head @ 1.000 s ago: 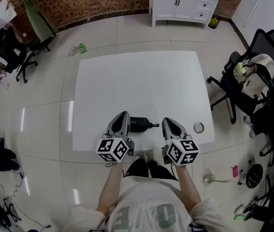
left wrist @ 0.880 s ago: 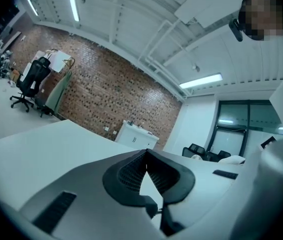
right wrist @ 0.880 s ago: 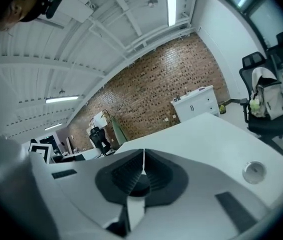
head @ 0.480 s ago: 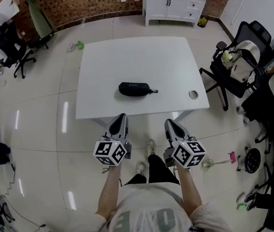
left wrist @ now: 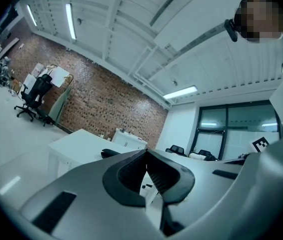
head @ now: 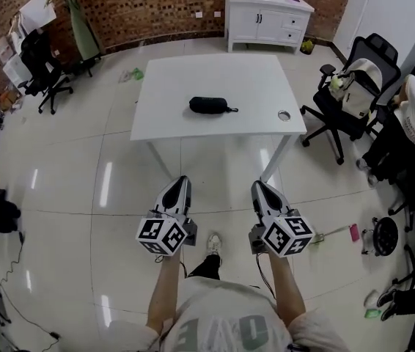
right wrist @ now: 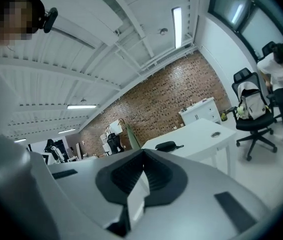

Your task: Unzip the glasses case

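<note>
Left claw [head: 180, 182] and right claw [head: 256, 187] both pressed together, empty.
Smooth grey with ribbed black pads [left wrist: 131, 174], they point level, side by side over glossy floor tiles [head: 105, 189]; the oblong black glasses case [head: 209, 105] lies on the white rectangular counter [head: 215, 75], well apart.

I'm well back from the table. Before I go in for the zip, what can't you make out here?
- Zip on the black oval glasses case: open or shut, too small in head view, too far in right gripper view.
- Left gripper view: the shut left tool covers most of the case.
- The small round thing on the white table: ring or hole, too small.
</note>
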`<state>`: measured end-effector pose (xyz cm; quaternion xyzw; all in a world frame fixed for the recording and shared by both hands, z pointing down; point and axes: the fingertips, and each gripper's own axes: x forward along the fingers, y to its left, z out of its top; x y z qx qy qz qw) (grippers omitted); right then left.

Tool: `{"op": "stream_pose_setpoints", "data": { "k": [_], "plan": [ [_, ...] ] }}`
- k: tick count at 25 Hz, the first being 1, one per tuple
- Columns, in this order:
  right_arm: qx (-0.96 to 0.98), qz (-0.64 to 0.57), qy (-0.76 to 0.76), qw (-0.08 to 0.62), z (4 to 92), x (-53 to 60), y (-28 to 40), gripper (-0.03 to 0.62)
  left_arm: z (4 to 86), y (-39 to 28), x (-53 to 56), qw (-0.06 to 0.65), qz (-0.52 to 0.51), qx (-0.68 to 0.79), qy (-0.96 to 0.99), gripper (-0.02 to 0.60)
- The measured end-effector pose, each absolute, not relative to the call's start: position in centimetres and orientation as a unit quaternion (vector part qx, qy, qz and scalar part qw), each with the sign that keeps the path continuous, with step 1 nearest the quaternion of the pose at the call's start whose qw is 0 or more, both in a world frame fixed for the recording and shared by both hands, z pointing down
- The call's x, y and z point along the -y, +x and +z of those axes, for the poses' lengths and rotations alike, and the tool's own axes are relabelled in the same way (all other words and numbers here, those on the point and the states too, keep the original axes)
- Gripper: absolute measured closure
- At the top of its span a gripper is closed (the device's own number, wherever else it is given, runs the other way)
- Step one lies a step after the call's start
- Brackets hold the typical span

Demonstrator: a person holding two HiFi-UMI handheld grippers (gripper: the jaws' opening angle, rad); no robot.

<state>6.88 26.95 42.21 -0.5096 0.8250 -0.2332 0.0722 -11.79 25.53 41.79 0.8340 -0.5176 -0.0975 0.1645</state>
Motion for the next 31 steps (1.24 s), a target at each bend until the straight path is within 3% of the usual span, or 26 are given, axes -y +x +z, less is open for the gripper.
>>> {"op": "stream_pose_setpoints", "data": {
  "k": [4,11,31],
  "plan": [
    [-0.834,-0.228,-0.496,0.085,41.9,-38.5,8.1,0.594,40.9,-10.5,-38.1,0.151,-0.104,0.512,0.839,0.577],
    [-0.845,-0.199,-0.495,0.030,40.8,-54.1,9.6,0.594,38.4,-8.6,-54.3,0.142,-0.093,0.517,0.839,0.577],
    [-0.829,-0.197,-0.519,0.068,38.8,-71.4,6.0,0.594,37.7,-9.2,-68.7,0.169,-0.103,0.479,0.856,0.577]
  ]
}}
